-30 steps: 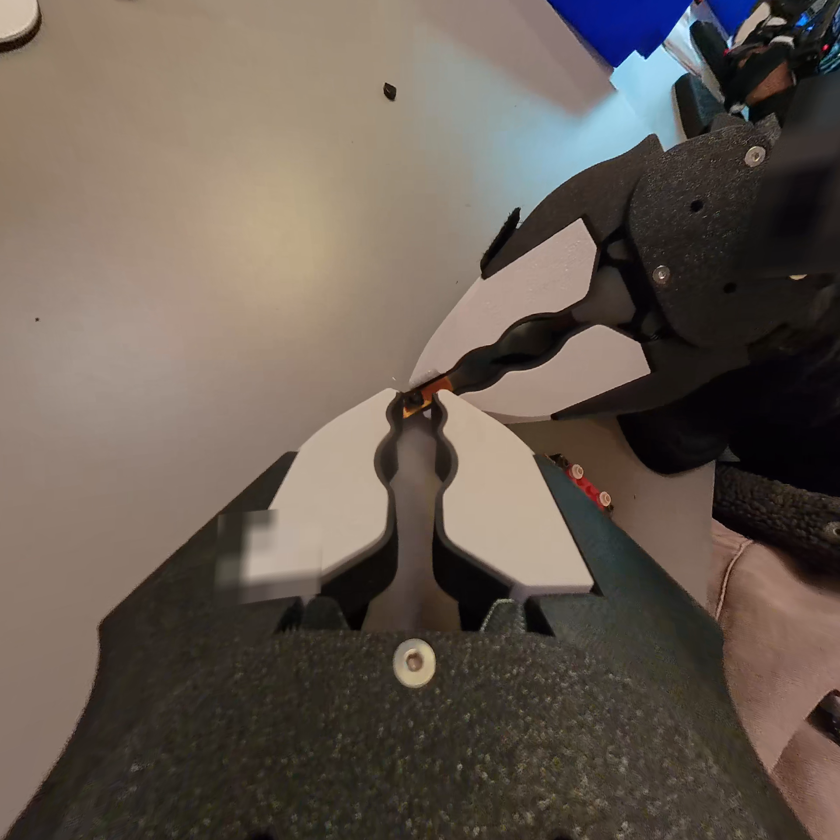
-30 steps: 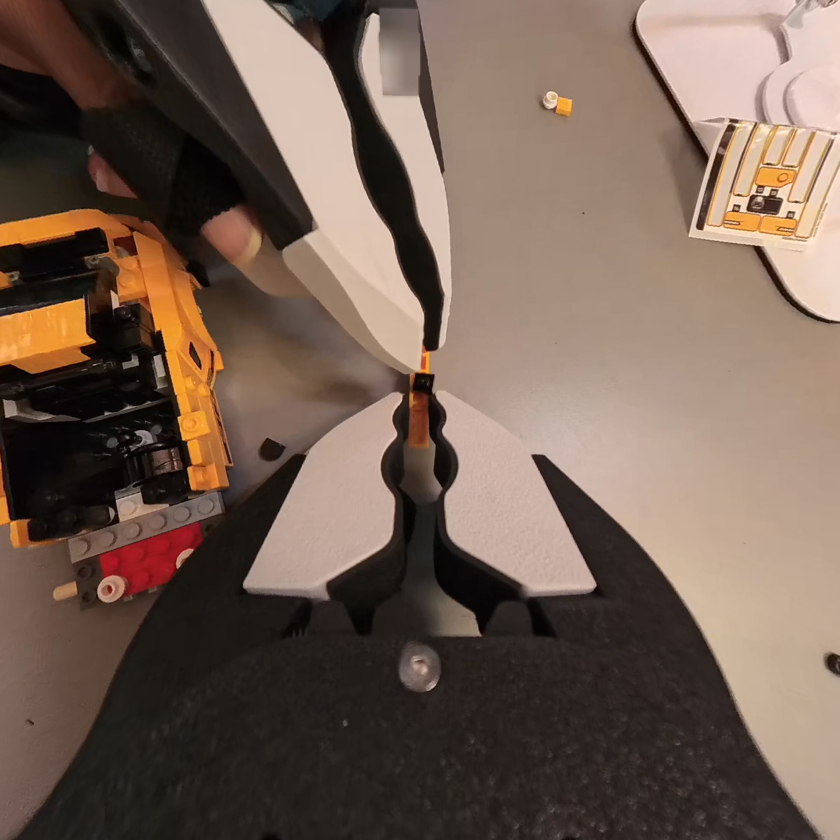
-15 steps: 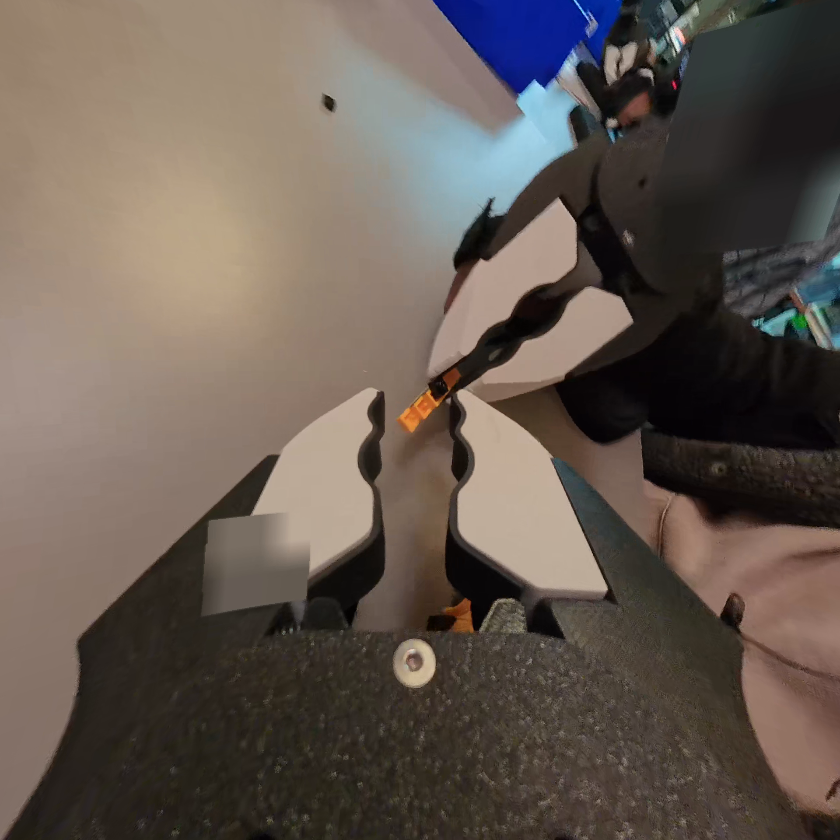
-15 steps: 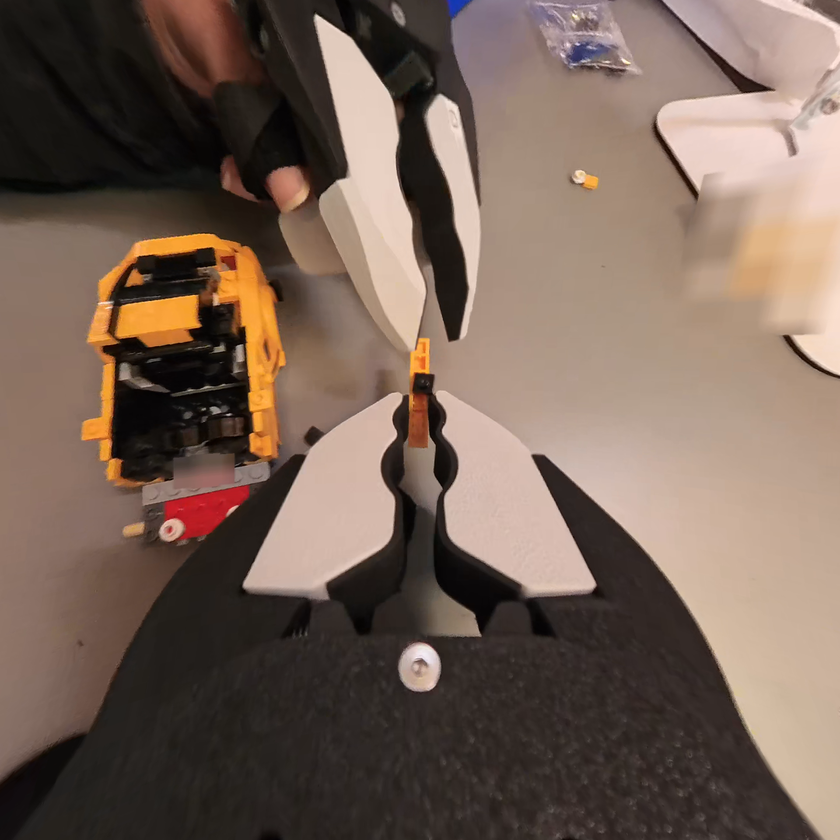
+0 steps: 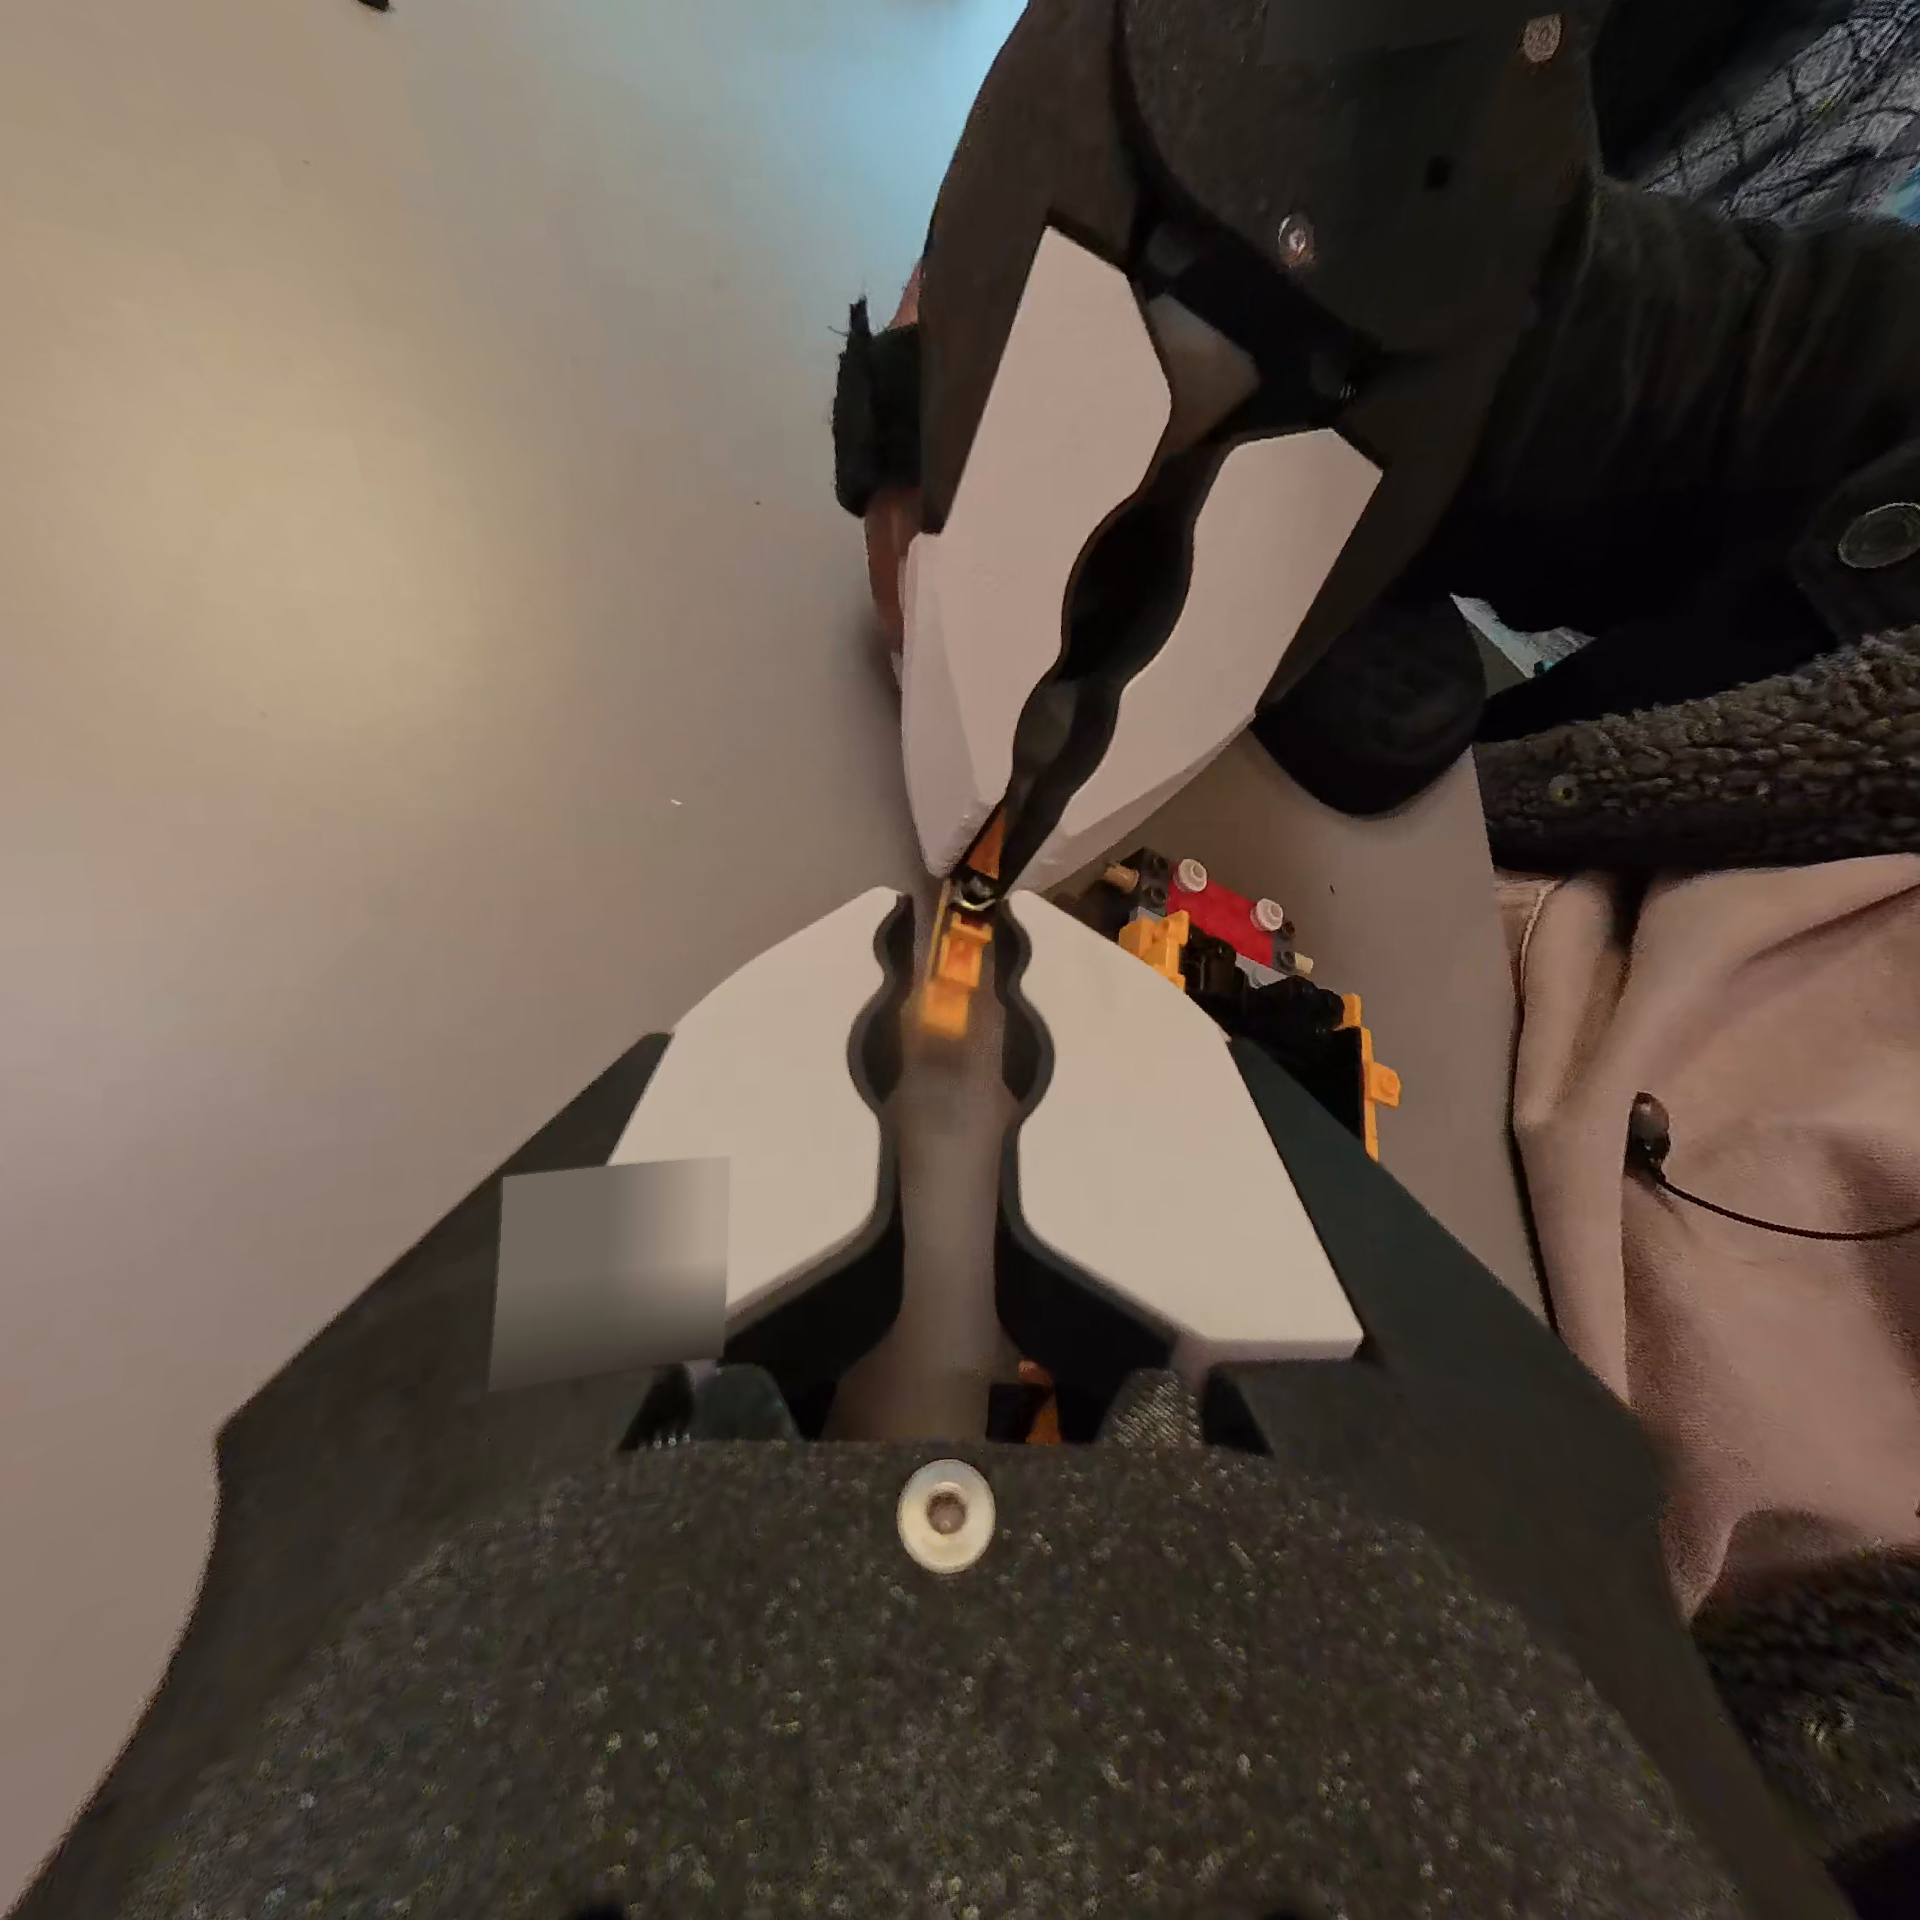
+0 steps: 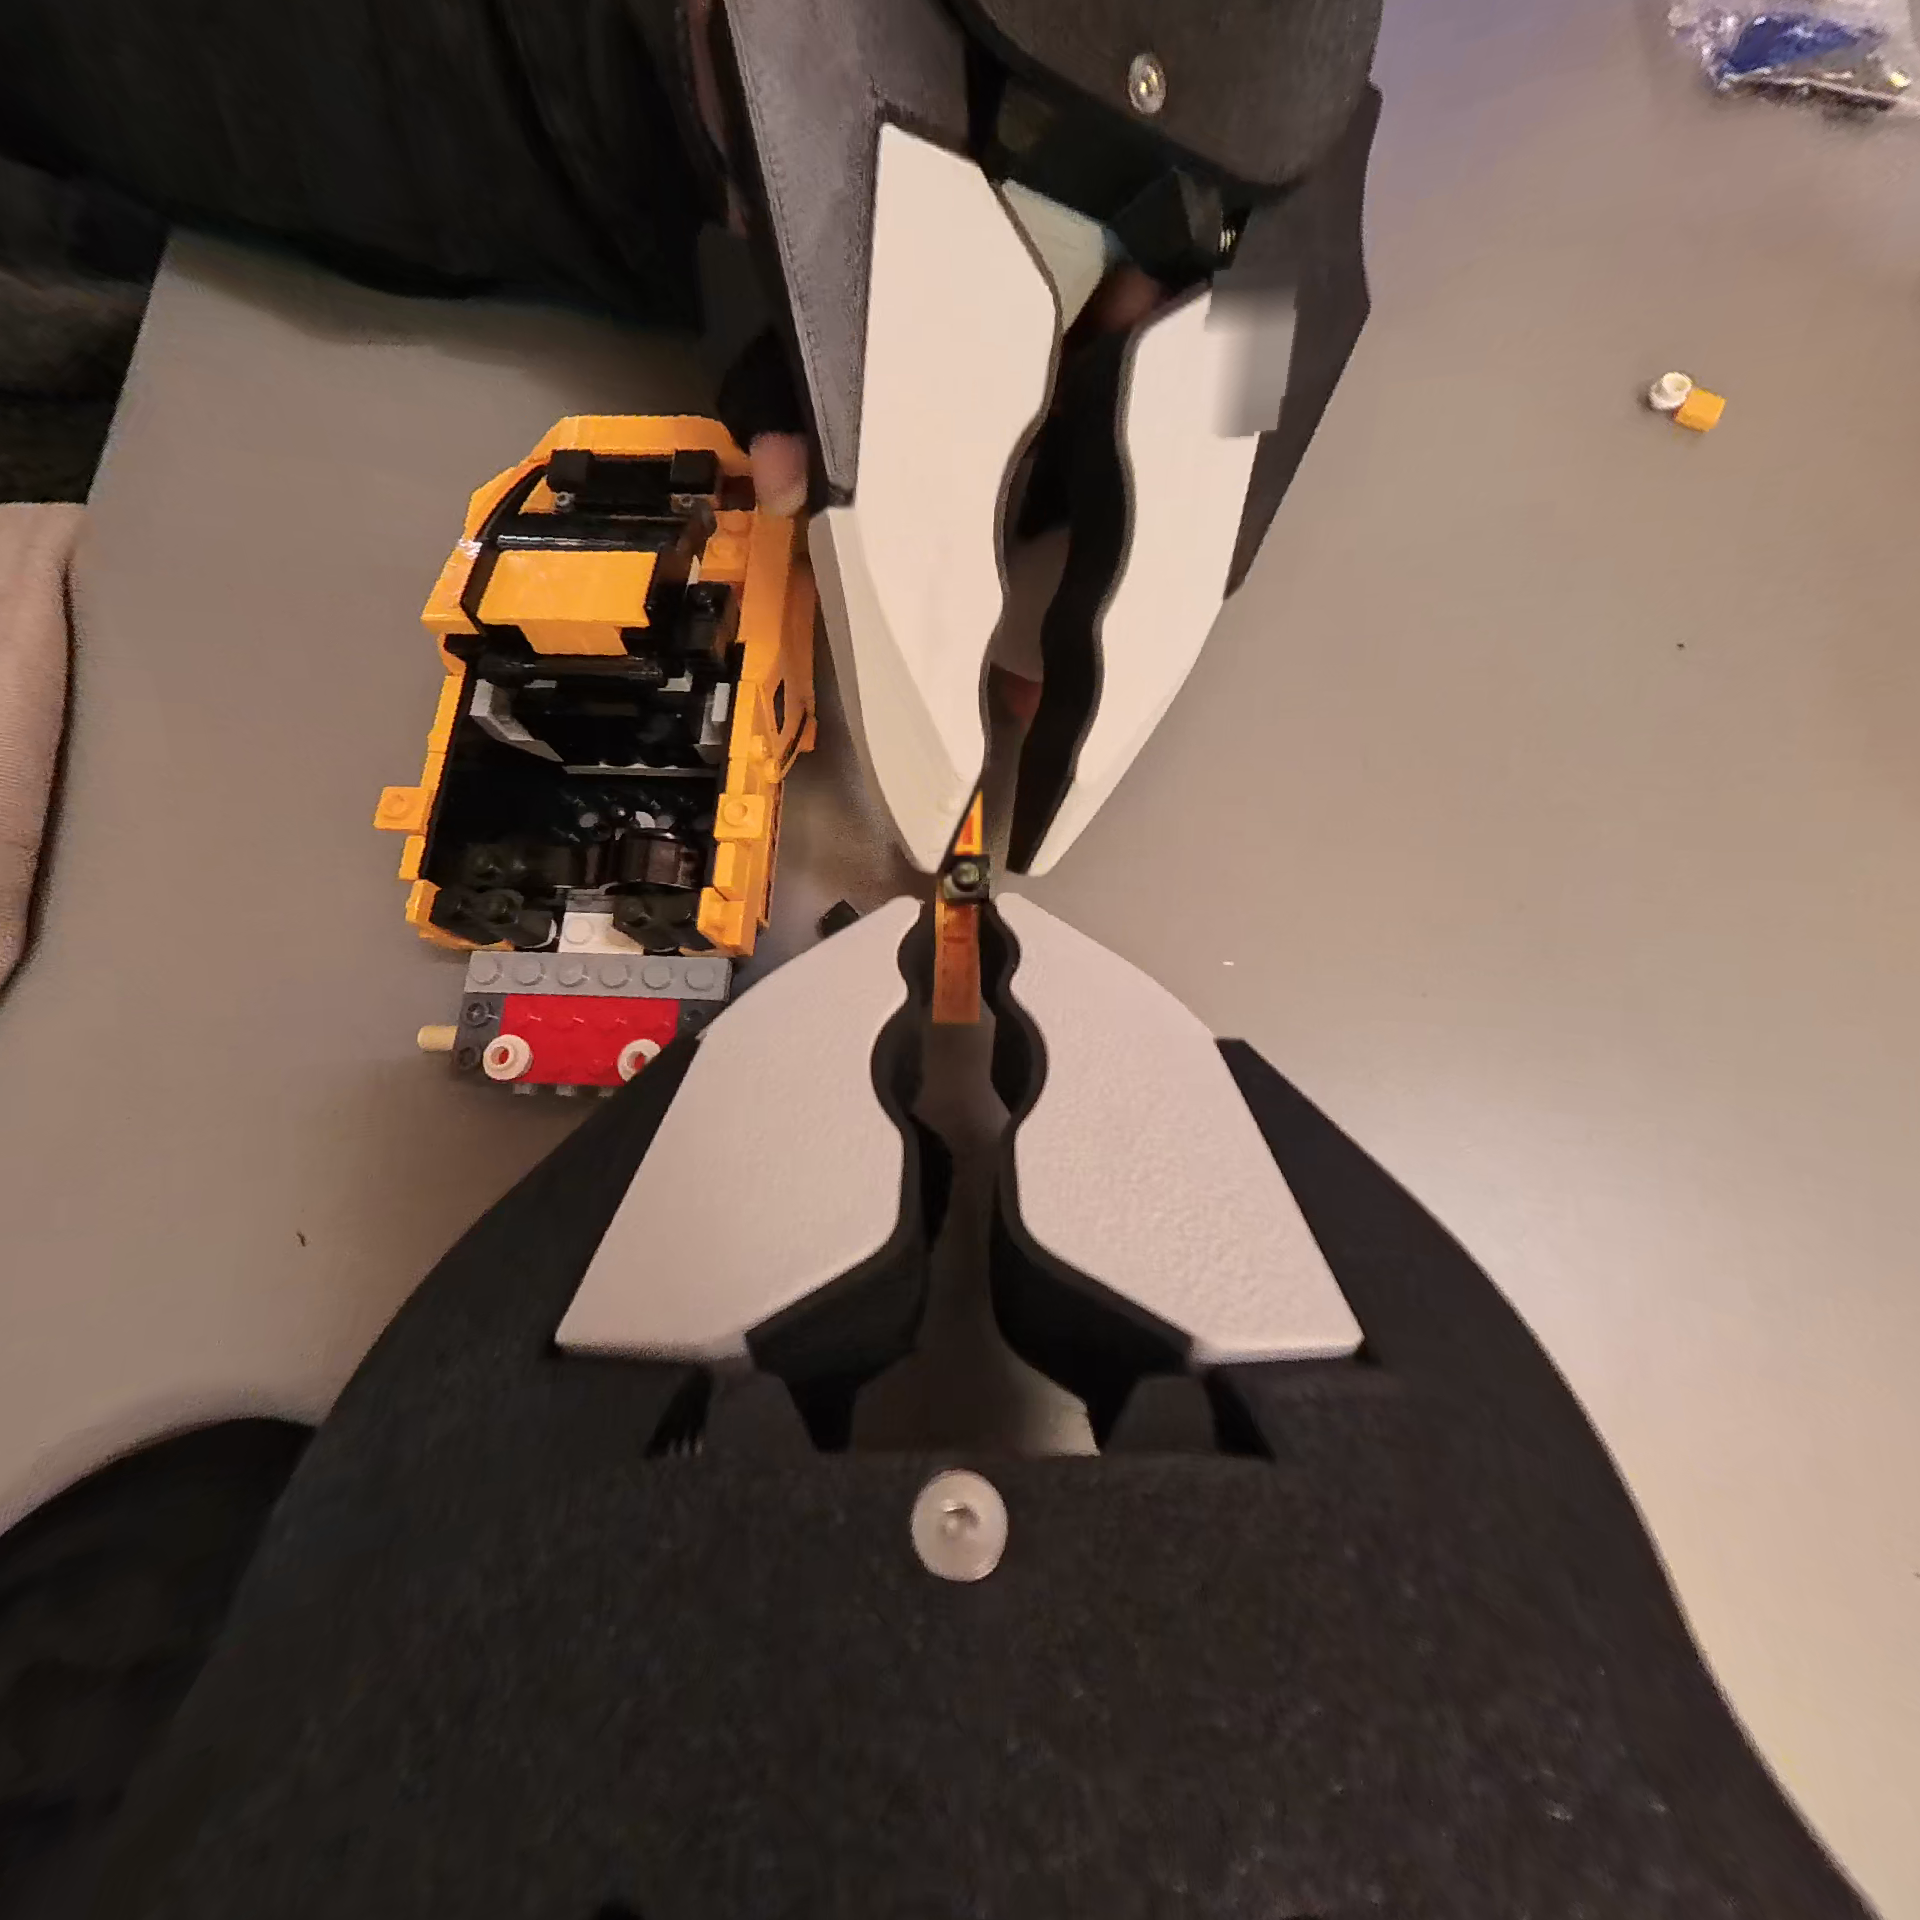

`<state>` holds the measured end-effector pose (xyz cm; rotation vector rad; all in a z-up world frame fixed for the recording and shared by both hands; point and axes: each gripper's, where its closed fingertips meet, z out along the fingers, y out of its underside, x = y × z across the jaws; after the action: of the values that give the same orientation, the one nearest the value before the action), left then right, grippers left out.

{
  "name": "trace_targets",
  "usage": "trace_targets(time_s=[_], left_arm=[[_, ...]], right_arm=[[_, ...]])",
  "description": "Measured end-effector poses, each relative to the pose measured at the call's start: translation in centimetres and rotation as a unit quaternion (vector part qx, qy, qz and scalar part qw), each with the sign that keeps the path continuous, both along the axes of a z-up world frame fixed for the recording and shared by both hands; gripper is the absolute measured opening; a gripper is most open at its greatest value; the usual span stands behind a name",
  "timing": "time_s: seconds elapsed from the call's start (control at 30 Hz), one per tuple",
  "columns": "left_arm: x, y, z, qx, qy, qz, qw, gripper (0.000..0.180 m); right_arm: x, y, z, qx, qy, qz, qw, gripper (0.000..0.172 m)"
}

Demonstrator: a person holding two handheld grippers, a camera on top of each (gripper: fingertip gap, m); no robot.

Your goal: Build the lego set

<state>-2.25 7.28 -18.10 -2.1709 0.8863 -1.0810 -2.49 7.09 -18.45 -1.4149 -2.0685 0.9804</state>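
— Orange strip (image 6: 956, 971), thin, with one black stud: the right claw (image 6: 961, 914) is clamped on its near end, above the grey table (image 6: 1507, 831).
— And the left claw (image 5: 951, 909)?
— Its jaws stand apart around the far end; a gap shows on one side.
— So thin a piece would twist easily; both claws look best kept in line.
— Counts?
— Two claws, one strip, one yellow toy car (image 6: 603, 686) just beside, one loose black bit (image 6: 836, 916), one orange-and-white pair (image 6: 1685, 400).

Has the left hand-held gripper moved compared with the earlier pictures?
Yes. The left hand-held gripper came nearer the right one's tips, closing around the orange piece above the grey table.
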Motion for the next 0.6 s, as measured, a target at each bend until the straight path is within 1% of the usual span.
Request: trace_targets(time_s=[0.2, 0.33, 0.4, 0.47, 0.53, 0.6], left_arm=[[0.5, -0.2, 0.0, -0.008, -0.005, -0.006, 1.0, 0.008], [0.4, 0.0, 0.3, 0.018, 0.004, 0.001, 1.0, 0.008], [0.2, 0.4, 0.7, 0.063, 0.02, 0.005, 0.998, 0.008], [0.2, 0.4, 1.2, 0.114, 0.042, -0.004, 0.993, 0.007], [0.3, 0.5, 1.1, 0.169, 0.086, -0.017, 0.982, 0.008], [0.3, 0.5, 0.9, 0.22, 0.132, -0.036, 0.966, 0.008]], right_arm=[[0.1, -0.1, -0.2, 0.005, -0.004, 0.013, 1.0, 0.008], [0.3, 0.1, -0.5, -0.003, -0.013, 0.006, 1.0, 0.008], [0.4, -0.1, -0.4, -0.018, -0.02, 0.0, 1.0, 0.008], [0.5, -0.1, -0.4, -0.037, -0.025, -0.006, 0.999, 0.008], [0.5, -0.2, -0.2, -0.064, -0.027, -0.01, 0.998, 0.008], [0.5, -0.4, 0.1, -0.093, -0.026, -0.01, 0.995, 0.008]])
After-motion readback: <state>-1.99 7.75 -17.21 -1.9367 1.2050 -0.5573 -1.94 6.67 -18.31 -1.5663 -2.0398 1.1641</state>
